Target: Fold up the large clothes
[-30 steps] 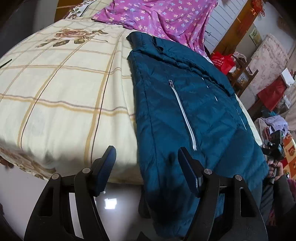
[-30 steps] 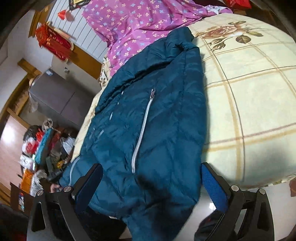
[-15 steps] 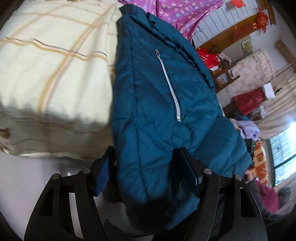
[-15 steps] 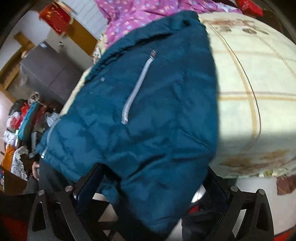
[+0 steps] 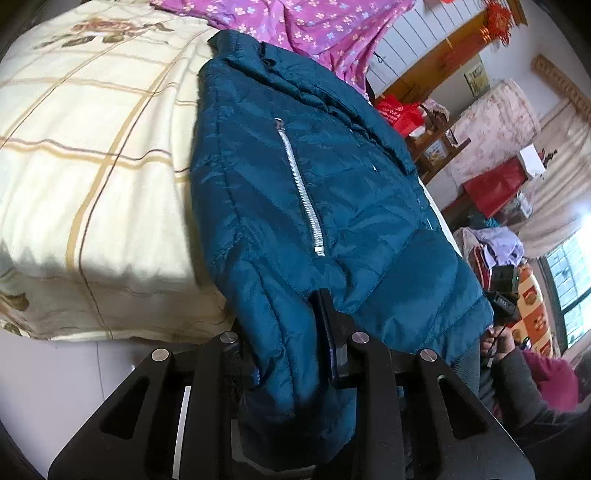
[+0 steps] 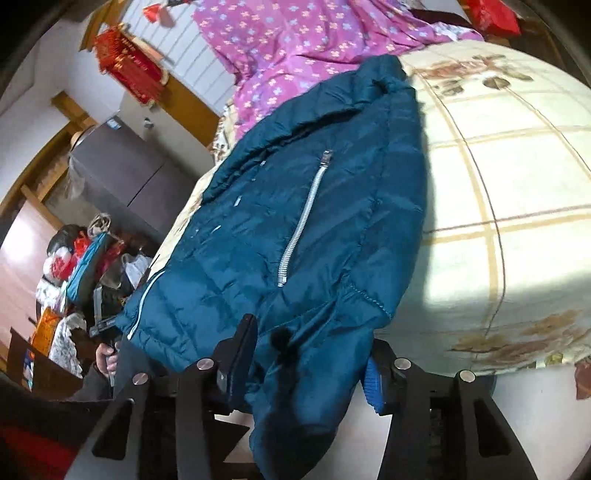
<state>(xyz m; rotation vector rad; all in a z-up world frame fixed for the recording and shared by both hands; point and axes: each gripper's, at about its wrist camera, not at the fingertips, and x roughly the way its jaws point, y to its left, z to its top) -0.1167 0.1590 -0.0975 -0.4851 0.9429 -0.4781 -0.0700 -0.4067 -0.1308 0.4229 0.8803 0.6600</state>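
Note:
A dark teal puffer jacket (image 5: 314, 192) with a silver pocket zipper (image 5: 301, 188) lies lengthwise along the edge of a bed, its hem hanging over the near end. My left gripper (image 5: 288, 339) is shut on the jacket's hem, with fabric bunched between the jaws. The jacket also fills the right wrist view (image 6: 303, 229). My right gripper (image 6: 310, 354) is shut on the hem too, with a thick fold between its jaws. The fabric hides the left finger of the left gripper.
The bed has a cream plaid sheet (image 5: 81, 147) with rose prints. A purple floral quilt (image 5: 303, 26) lies at the head. Cluttered shelves, red bags (image 5: 402, 110) and a dark cabinet (image 6: 122, 177) line the room's side. White floor (image 5: 74, 373) lies below the bed's end.
Both grippers moved in onto the jacket's hem and closed on it. They stood open in front of the bed one second ago.

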